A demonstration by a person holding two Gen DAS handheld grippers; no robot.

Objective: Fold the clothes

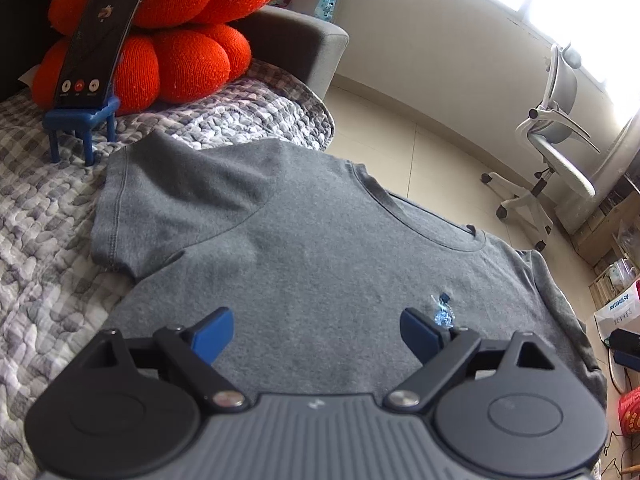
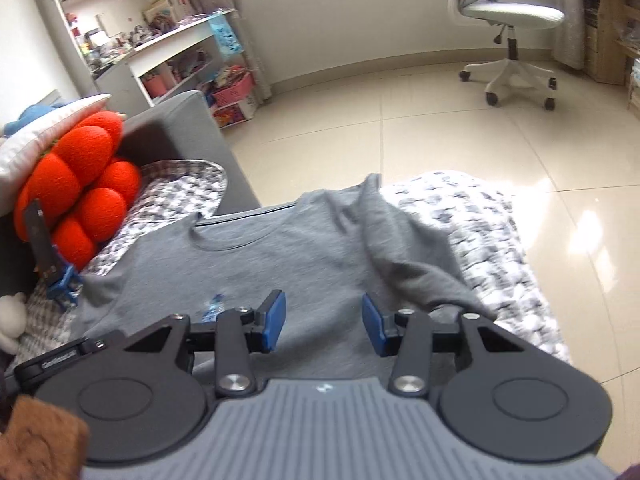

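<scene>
A grey T-shirt [image 1: 304, 240] lies front up on a quilted sofa cover, collar pointing away from me. Its left sleeve [image 1: 160, 200] is spread flat. In the right wrist view the same shirt [image 2: 280, 264] shows its right sleeve [image 2: 400, 240] rumpled and folded in over the body. A small blue print [image 1: 442, 312] marks the chest. My left gripper [image 1: 316, 332] hovers open over the shirt's lower body, nothing between its blue pads. My right gripper [image 2: 324, 324] is open too, above the shirt near the rumpled sleeve.
An orange knotted cushion [image 1: 160, 40] and a phone [image 1: 100, 40] on a small blue stand [image 1: 82, 120] sit at the sofa's far left. A white office chair [image 2: 512, 20] stands on the tiled floor [image 2: 400, 120]. Shelves [image 2: 160, 40] line the wall.
</scene>
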